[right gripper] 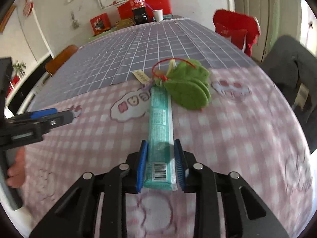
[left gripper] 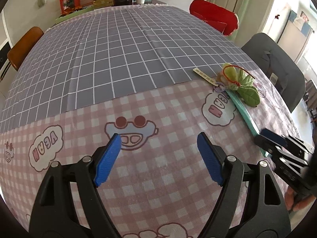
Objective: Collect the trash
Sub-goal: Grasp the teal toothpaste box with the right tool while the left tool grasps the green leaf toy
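On the bench (right gripper: 247,138), my right gripper (right gripper: 160,164) pinches the teal wrapper's (right gripper: 160,119) near end; its far tip touches the green leaf toy (right gripper: 188,91), which may drag along. My left gripper (left gripper: 158,158) hangs wide, empty.

The teal wrapper (right gripper: 161,130) has small print too fine to read – its far end is tucked under the green felt leaves (right gripper: 188,87); the pink tablecloth (right gripper: 257,138) blurs rightward.
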`<act>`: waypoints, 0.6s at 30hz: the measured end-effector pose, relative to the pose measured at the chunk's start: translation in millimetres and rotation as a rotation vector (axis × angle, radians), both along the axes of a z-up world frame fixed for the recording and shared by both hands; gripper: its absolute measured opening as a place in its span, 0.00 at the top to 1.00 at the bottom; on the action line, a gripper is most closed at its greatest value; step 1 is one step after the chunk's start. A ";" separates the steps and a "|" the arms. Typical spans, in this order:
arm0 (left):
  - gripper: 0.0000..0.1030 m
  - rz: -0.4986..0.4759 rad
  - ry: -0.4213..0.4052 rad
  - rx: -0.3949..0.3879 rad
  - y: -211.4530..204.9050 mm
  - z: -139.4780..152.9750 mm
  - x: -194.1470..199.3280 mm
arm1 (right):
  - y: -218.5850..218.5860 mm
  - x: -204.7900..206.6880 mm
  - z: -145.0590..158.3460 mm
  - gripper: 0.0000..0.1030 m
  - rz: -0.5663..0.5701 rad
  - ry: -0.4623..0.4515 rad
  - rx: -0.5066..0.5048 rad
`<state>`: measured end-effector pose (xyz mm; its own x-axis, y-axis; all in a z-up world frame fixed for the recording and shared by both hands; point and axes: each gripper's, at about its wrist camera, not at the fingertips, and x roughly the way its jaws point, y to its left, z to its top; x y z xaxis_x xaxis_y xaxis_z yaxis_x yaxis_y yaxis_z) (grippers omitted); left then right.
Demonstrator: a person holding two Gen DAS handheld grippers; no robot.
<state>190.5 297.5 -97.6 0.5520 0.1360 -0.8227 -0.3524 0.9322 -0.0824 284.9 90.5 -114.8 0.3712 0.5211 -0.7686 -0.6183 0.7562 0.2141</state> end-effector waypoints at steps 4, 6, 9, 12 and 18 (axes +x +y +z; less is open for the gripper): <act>0.24 -0.025 -0.003 -0.003 -8.4 0.1 2.4 | -33.7 -15.5 14.7 0.74 -0.054 -0.003 0.058; 0.24 -0.038 -0.002 -0.014 -14.3 0.5 4.1 | -48.7 -18.8 20.3 0.74 -0.071 -0.001 0.079; 0.24 -0.079 0.008 -0.028 -27.4 3.7 10.6 | -68.6 -21.3 27.2 0.74 -0.121 -0.024 0.069; 0.21 -0.126 0.022 -0.022 -40.7 9.7 21.4 | -87.9 -17.9 32.3 0.74 -0.147 -0.015 0.101; 0.18 -0.234 0.023 -0.005 -69.5 17.7 72.3 | -113.6 -0.9 38.6 0.74 -0.211 -0.040 0.114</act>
<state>262.8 228.0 -79.8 0.5493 0.0026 -0.8356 -0.1283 0.9884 -0.0812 284.0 -23.1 -76.3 0.5099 0.5112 -0.6919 -0.4584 0.8420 0.2843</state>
